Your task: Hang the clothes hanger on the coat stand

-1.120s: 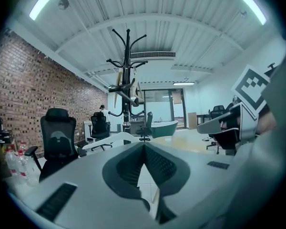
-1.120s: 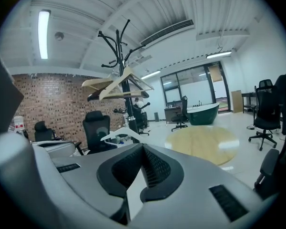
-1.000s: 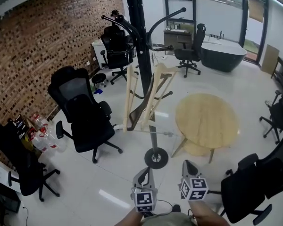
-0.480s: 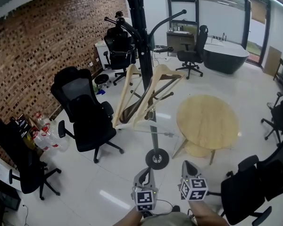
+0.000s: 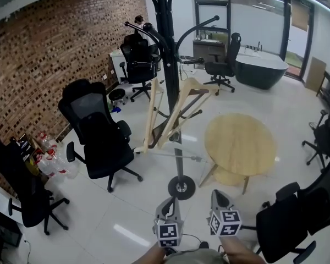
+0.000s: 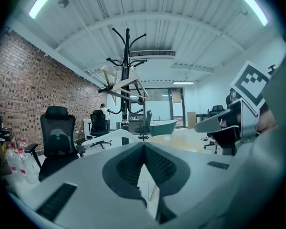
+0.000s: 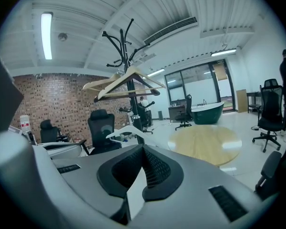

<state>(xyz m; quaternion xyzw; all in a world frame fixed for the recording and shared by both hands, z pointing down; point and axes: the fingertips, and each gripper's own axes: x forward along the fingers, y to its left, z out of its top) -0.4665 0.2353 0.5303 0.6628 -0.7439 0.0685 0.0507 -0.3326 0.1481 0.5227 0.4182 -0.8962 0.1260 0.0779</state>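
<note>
Hanging off an upper arm of the coat stand (image 5: 166, 48), the pale wooden clothes hanger (image 5: 150, 109) sits in a small cluster of hangers. All of them slant well away from vertical rather than dropping straight down. That slant is the main worry. A hanger leaning like this looks unsettled, and its hook may ride along the curved arm and slip off the end. From there it would fall onto the tiled floor beside the stand's round base (image 5: 181, 187).

The hangers crowd together, so one shifting could knock or tangle its neighbour and bring down more than one. The stand itself is tall on a small foot, and a nudge while reaching back in could rock it.

Neither tool is placed to catch anything. The left gripper (image 5: 173, 198) and right gripper (image 5: 216, 190) are held low and close to the body, well apart from the stand. Both have their fingers pressed together with nothing between them. Any rescue would need the fingers parted first, which probably comes too late for a sliding hook.
</note>
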